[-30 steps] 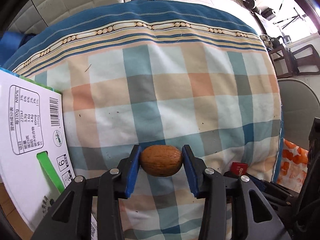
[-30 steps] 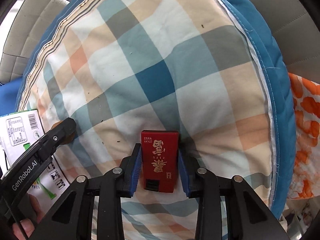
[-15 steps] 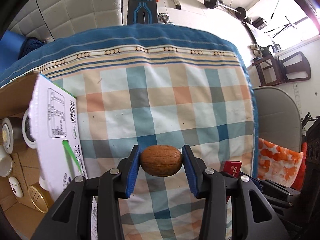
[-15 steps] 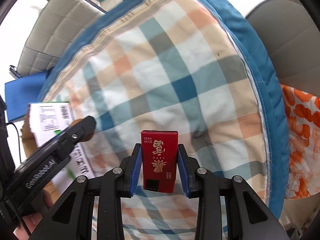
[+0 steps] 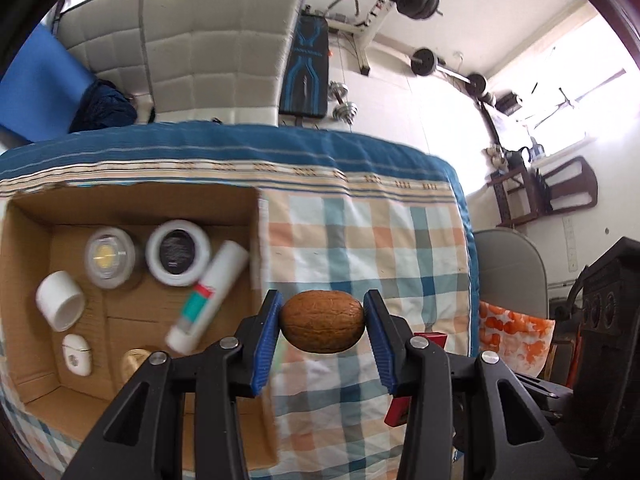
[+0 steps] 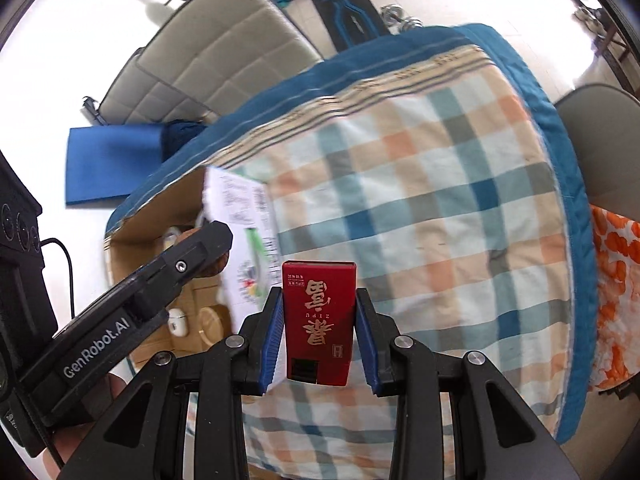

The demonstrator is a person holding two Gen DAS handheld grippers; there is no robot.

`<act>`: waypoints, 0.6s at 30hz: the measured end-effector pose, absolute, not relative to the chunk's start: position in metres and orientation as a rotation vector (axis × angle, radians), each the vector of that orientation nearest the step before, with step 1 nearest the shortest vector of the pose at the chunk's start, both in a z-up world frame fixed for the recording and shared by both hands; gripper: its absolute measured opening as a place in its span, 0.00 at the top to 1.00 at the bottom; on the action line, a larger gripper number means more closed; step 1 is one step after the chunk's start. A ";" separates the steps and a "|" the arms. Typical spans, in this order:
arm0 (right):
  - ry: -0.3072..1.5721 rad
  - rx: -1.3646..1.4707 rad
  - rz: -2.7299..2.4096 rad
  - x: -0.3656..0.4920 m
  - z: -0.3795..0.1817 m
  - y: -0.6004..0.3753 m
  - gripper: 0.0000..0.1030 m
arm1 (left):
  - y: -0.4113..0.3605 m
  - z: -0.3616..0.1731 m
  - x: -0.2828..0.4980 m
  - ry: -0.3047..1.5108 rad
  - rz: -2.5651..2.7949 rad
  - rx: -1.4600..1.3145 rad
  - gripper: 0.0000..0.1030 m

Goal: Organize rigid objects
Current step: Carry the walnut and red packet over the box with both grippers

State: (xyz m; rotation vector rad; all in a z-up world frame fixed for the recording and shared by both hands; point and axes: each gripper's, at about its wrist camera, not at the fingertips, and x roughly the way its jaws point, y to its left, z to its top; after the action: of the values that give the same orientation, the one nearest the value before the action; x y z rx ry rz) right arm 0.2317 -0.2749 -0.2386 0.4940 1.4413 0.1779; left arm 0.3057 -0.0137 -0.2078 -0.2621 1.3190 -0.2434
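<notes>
A walnut (image 5: pixel 322 321) is being held clamped between the pads of the left gripper (image 5: pixel 322 322) above the checked cloth (image 5: pixel 360 240), just beside the open cardboard box (image 5: pixel 132 200), while a red cigarette pack (image 6: pixel 319 322) is being gripped upright between the pads of the right gripper (image 6: pixel 319 336). The box is already being filled: two round jars (image 5: pixel 178 251), a white tube (image 5: pixel 208 294), a white cup (image 5: pixel 60 300) and an earbud case (image 5: pixel 76 354) are lying inside. Judging by this, sorting is well advanced, and these two pieces are not yet being set down.
</notes>
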 end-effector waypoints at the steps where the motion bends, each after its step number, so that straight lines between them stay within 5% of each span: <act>1: 1.437 0.494 0.195 0.231 -0.235 -0.263 0.65 | -0.002 -0.204 0.304 1.309 -0.231 -0.270 0.62; 7: 1.441 0.476 0.280 0.224 -0.224 -0.186 0.65 | 0.082 -0.207 0.289 1.296 -0.138 -0.316 0.62; 18: 1.480 0.253 0.246 0.213 -0.268 -0.068 0.65 | 0.161 -0.302 0.277 1.448 -0.059 -0.301 0.62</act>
State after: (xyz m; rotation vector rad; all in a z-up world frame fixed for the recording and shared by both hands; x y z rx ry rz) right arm 0.2135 -0.0679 -0.2678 0.2525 1.4805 0.2457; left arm 0.2773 0.1605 -0.3018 -0.3010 1.4482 -0.0590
